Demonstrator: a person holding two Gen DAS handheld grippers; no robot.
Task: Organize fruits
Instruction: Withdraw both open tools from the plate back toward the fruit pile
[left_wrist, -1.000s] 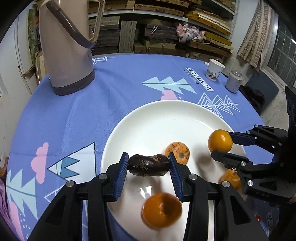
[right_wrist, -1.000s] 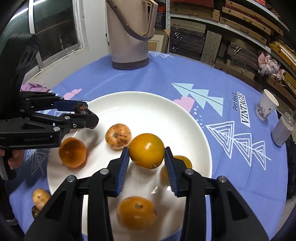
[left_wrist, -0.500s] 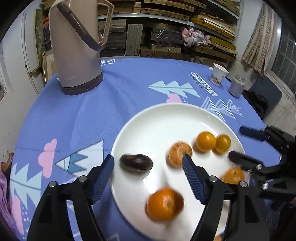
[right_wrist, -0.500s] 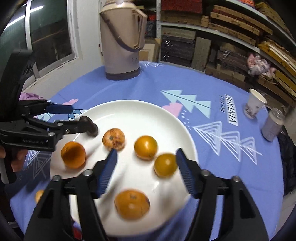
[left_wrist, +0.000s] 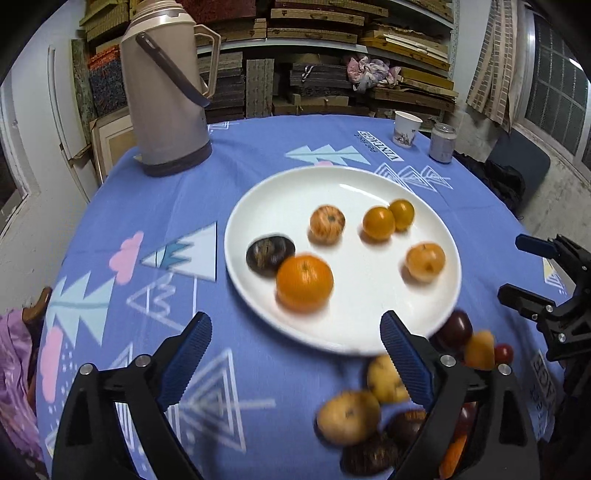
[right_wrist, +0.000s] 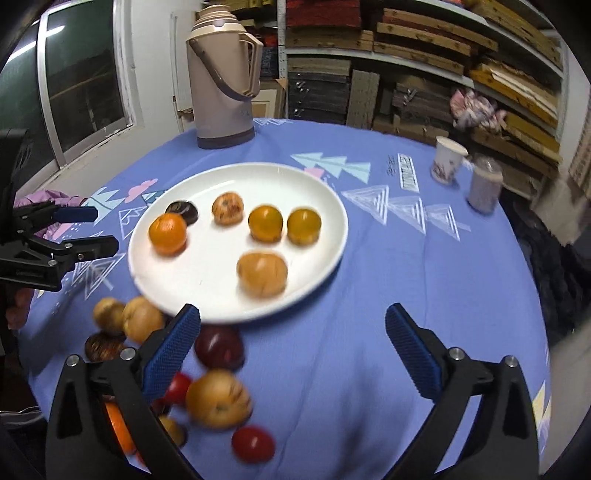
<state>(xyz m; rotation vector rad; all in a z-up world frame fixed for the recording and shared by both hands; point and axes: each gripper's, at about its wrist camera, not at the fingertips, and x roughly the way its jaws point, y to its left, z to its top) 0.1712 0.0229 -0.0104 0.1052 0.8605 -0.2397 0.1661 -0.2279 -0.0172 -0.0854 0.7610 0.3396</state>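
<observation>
The left gripper is being held spread wide, grasping nothing; six fruits are being carried on the white plate; loose fruits are lying beside its near rim; the right gripper is likewise being held released.

Both tongs wide apart & empty: L tongs, R tongs, level above tabletop.
</observation>
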